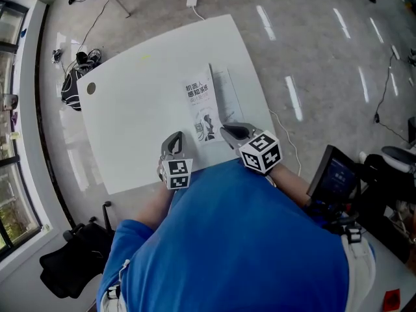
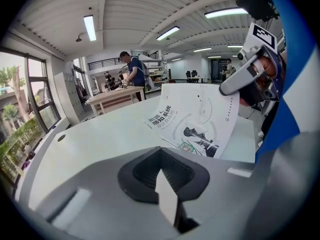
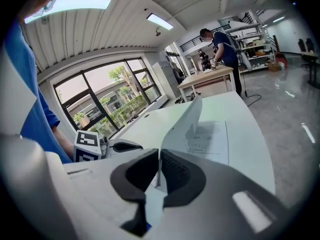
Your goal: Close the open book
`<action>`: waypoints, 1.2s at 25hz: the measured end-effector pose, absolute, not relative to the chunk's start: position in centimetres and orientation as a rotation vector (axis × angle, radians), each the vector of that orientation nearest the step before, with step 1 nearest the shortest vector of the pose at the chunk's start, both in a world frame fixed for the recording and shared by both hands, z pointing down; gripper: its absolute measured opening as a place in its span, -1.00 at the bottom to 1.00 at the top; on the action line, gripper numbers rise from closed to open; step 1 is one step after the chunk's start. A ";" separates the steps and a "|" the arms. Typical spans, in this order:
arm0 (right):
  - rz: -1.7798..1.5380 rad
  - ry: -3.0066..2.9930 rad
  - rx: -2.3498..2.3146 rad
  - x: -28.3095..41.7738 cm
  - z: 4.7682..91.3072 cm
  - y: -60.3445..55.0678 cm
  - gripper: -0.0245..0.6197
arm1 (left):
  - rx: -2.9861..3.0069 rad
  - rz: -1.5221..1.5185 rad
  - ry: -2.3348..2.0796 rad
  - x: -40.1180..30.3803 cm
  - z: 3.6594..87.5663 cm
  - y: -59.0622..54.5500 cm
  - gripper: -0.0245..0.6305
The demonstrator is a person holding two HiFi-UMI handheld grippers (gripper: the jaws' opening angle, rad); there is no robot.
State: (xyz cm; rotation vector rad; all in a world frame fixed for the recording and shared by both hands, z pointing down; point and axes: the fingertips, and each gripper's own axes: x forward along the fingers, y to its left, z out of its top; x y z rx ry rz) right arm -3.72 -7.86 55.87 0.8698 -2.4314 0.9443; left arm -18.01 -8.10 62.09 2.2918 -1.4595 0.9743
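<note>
One broad white table (image 1: 143, 109), smooth and matte with rounded corners, stood on a glossy grey floor (image 1: 312, 57) that mirrored the ceiling lights. My blue shirt (image 1: 240, 239) filled the bottom of the head view.

The book (image 1: 207, 109), a thin paperback, lay open near the table's near edge and close to its right side. Its flexible front cover (image 2: 200, 119) was raised off the pages and curved like a sail. The cover was white with a grey and black drawing and a title in dark Chinese characters that seemed to begin 机器人; the finer print was too small to read. Beneath it a flat inner page (image 3: 207, 141) carried a block of faint grey text.

My right gripper (image 1: 227, 132), grey plastic with ribbed black pads, pointed forward and down with its jaws pinching the cover's edge. My left gripper (image 1: 174, 142) hovered beside the book without touching it, its jaws pressed together on nothing. Each gripper bore a white cube (image 1: 261, 152) printed with black square markers.
</note>
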 end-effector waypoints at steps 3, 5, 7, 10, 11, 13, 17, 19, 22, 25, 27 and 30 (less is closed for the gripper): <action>0.924 -2.448 0.864 -4.9 54.8 -8.1 -0.85 | 2.290 0.954 -1.470 -18.7 61.2 -8.0 -0.91; 0.906 -2.459 0.856 -5.7 54.0 -8.5 -0.85 | 2.292 0.945 -1.476 -19.3 60.5 -8.2 -0.91; 0.883 -2.469 0.845 -7.2 53.6 -8.4 -0.85 | 2.287 0.932 -1.487 -20.5 60.3 -7.9 -0.91; 0.855 -2.480 0.831 -10.1 53.5 -7.1 -0.85 | 2.271 0.918 -1.512 -23.4 60.6 -6.1 -0.91; 0.848 -2.482 0.826 -11.0 53.5 -6.6 -0.85 | 2.268 0.911 -1.520 -24.2 60.6 -5.6 -0.91; 0.834 -2.488 0.811 -12.5 53.5 -6.1 -0.85 | 2.265 0.893 -1.534 -25.5 60.4 -5.0 -0.91; 0.804 -2.494 0.783 -15.6 53.3 -5.0 -0.85 | 2.252 0.874 -1.550 -28.2 60.3 -3.5 -0.91; 0.786 -2.495 0.765 -17.4 53.2 -4.4 -0.85 | 2.248 0.864 -1.558 -29.7 60.2 -2.8 -0.91; 0.755 -2.493 0.732 -19.7 53.2 -4.0 -0.85 | 2.245 0.854 -1.570 -31.5 60.2 -2.4 -0.91; 0.732 -2.480 0.706 -21.8 53.6 -3.5 -0.85 | 2.236 0.849 -1.576 -33.2 60.3 -1.9 -0.91; 0.724 -2.465 0.696 -23.1 54.0 -3.2 -0.85 | 2.232 0.844 -1.580 -34.5 60.2 -1.7 -0.91; 0.715 -2.430 0.692 -26.9 55.8 -2.3 -0.85 | 2.229 0.832 -1.585 -38.2 61.1 -0.8 -0.91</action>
